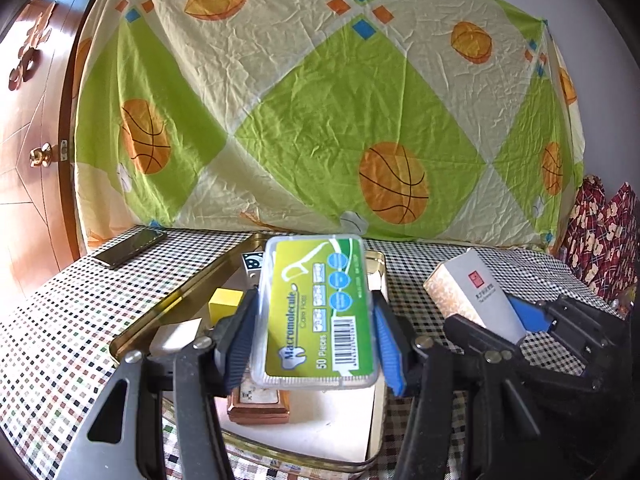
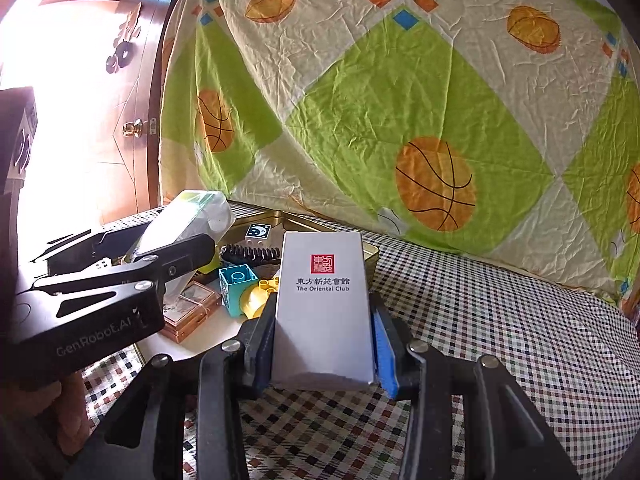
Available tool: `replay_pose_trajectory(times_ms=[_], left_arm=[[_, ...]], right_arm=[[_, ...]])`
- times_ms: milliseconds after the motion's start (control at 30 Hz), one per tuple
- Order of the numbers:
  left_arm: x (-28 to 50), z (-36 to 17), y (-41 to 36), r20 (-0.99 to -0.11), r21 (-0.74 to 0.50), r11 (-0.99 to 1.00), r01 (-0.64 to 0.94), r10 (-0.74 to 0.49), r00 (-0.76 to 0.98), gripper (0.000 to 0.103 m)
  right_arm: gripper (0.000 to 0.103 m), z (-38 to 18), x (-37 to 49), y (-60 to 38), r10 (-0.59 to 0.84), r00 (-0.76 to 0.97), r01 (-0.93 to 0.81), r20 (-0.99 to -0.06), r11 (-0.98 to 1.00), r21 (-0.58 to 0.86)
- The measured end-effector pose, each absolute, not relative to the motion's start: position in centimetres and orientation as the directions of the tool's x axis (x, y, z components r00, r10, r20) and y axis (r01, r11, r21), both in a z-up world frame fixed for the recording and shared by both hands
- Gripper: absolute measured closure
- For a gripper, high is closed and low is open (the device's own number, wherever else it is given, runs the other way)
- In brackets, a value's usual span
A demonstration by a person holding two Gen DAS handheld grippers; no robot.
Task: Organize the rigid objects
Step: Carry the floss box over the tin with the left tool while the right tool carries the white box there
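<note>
My left claw (image 1: 314, 336) pinches the floss case (image 1: 316, 312) over the tray (image 1: 176, 300); slick, light plastic. My right claw (image 2: 323, 344) clamps the grey box (image 2: 323, 308) by its sides; stiff card.

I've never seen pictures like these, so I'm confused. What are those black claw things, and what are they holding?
Those are two grabbing tools that a person holds, one in each hand. Each has a small camera looking along its jaws, so each picture is that tool's own view.

The left gripper has its jaws shut on a floss pick box, green with a clear case. The right gripper holds a white card box that reads "The Oriental Club".

Below them is a checkered tablecloth with a gold tray. In the tray lie a teal block, a yellow block and a small copper-coloured box. A phone lies further back.
</note>
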State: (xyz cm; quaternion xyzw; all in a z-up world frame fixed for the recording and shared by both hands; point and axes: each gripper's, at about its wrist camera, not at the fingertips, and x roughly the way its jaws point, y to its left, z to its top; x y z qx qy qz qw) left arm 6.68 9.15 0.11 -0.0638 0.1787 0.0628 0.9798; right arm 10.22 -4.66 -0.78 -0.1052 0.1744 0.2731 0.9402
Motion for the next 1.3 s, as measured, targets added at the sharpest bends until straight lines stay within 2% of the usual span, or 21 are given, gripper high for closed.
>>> replay_pose_trajectory(times_ms=[600, 967, 1300], left_arm=[[6.0, 0.6, 11.7, -0.356, -0.108, 0.975, -0.194, 0.144, 0.923, 0.049], [6.4, 1.0, 15.2, -0.385, -0.081, 0.961, -0.265, 0.216, 0.897, 0.049], [8.6, 1.0, 16.8, -0.45, -0.066, 0.966, -0.25, 0.194, 0.871, 0.049]], right_arm=[[0.059, -0.5, 10.2, -2.8, 0.499, 0.772, -0.578, -0.393, 0.809, -0.109], [0.059, 1.1, 11.3, -0.4, 0.525, 0.756, -0.607, -0.39, 0.786, -0.118], [0.059, 1.9, 14.0, 2.7, 0.533, 0.721, -0.632, -0.442, 0.767, -0.106]])
